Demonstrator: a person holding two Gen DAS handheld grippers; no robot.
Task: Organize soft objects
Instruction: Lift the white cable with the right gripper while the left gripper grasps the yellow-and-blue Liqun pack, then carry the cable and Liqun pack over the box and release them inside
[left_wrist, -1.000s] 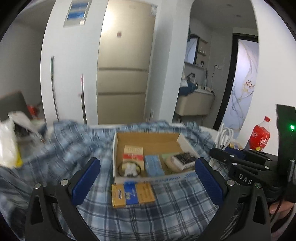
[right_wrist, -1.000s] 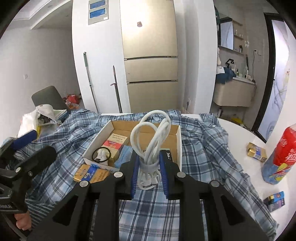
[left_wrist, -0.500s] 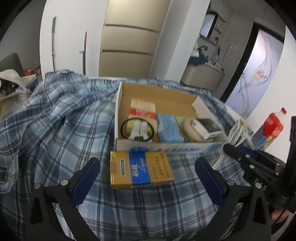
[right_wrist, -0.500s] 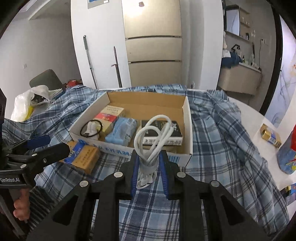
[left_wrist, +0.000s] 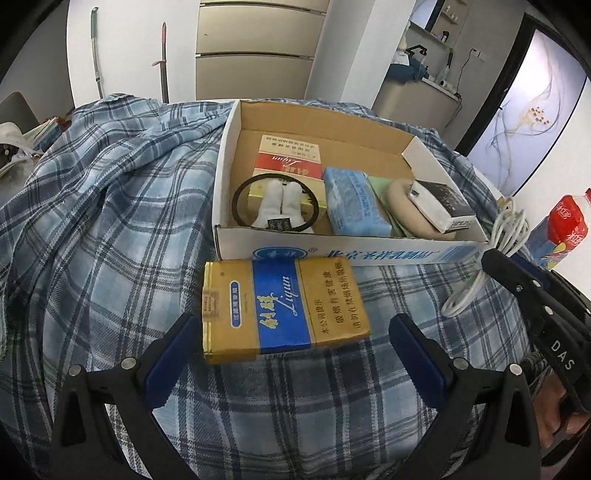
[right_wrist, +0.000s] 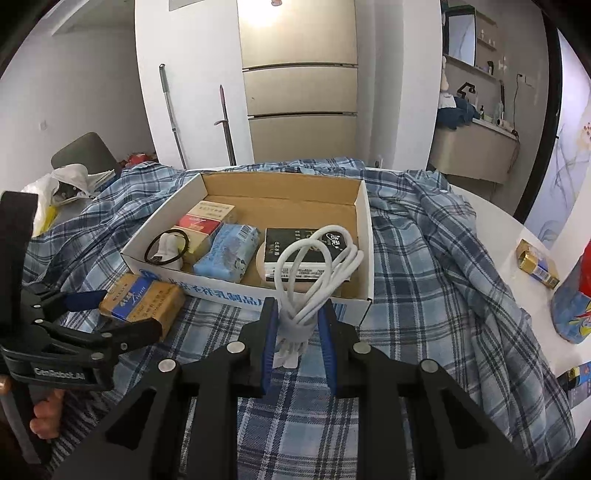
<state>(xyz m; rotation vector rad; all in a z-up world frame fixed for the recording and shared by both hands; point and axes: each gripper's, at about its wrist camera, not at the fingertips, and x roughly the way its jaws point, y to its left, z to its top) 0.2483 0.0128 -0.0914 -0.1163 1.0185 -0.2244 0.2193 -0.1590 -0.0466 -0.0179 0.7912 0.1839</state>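
Both grippers have dropped nearer: left gripper (left_wrist: 291, 343), fingers apart, straddles the gold cigarette pack (left_wrist: 282, 308); right gripper (right_wrist: 297, 328) clamps the white cable (right_wrist: 317, 277) before the box (right_wrist: 364, 236). Loose loops could snag its rim.

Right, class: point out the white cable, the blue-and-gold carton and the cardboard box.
white cable (right_wrist: 317, 273), right wrist view, looped strands.
blue-and-gold carton (left_wrist: 282, 304), left wrist view, blue band.
cardboard box (left_wrist: 373, 254), left wrist view, printed front wall.

Red soda bottle (left_wrist: 563, 229), beige fridge (right_wrist: 301, 96), grey chair (right_wrist: 83, 153), white plastic bag (right_wrist: 61, 184)
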